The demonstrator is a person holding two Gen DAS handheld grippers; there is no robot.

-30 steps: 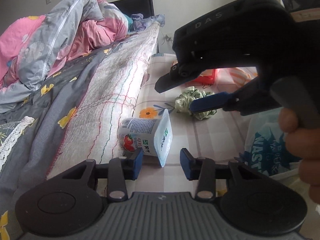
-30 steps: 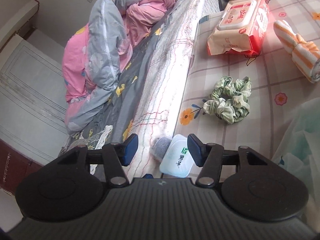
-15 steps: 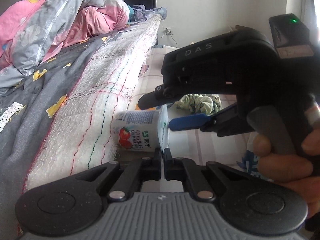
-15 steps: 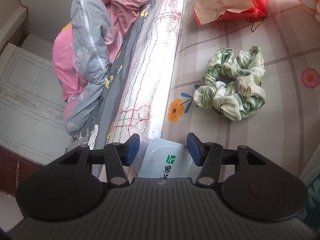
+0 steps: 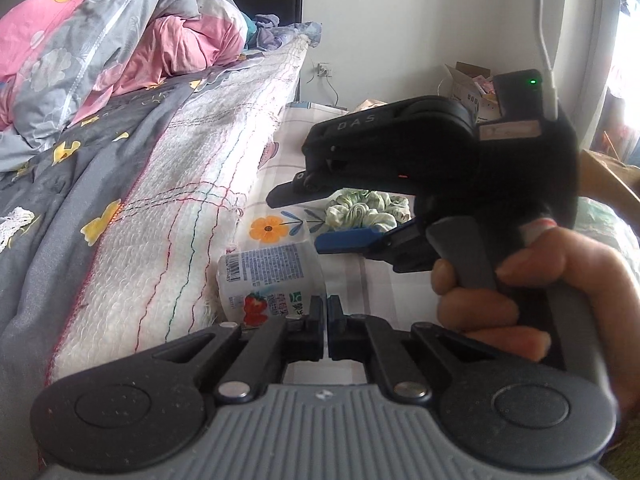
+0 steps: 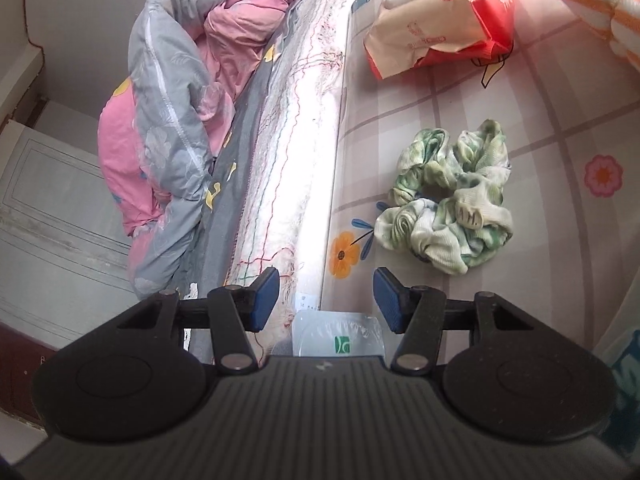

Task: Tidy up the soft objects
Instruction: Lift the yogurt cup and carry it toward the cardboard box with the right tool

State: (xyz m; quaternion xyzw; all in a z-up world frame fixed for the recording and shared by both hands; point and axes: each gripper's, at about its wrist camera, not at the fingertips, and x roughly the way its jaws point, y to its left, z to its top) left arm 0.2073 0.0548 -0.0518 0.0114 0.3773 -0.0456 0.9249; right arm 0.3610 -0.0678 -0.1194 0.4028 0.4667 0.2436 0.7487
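Note:
A white strawberry yogurt cup (image 5: 272, 280) lies on its side on the flowered cloth, against the mattress edge. My left gripper (image 5: 326, 314) is shut, its tips pinching the cup's lid rim. My right gripper (image 5: 316, 220) hovers just above the cup, held by a hand (image 5: 520, 300). In the right wrist view the right gripper (image 6: 326, 300) stands open, and the cup's lid (image 6: 338, 338) shows below the gap, untouched. A green-and-white scrunchie (image 6: 448, 200) lies on the cloth just beyond, also seen as the scrunchie (image 5: 364, 212) behind the right gripper.
The mattress side (image 5: 180, 200) runs along the left, with a pink and grey quilt (image 5: 100, 52) on the bed. A red wet-wipes pack (image 6: 440, 16) and an orange-striped rolled towel (image 6: 592, 12) lie farther off. A blue-printed plastic bag (image 6: 624, 360) sits at the right.
The left gripper's fingers closed onto the cup's lid rim. The right gripper came down and nearer, now just over the cup, its fingers still apart.

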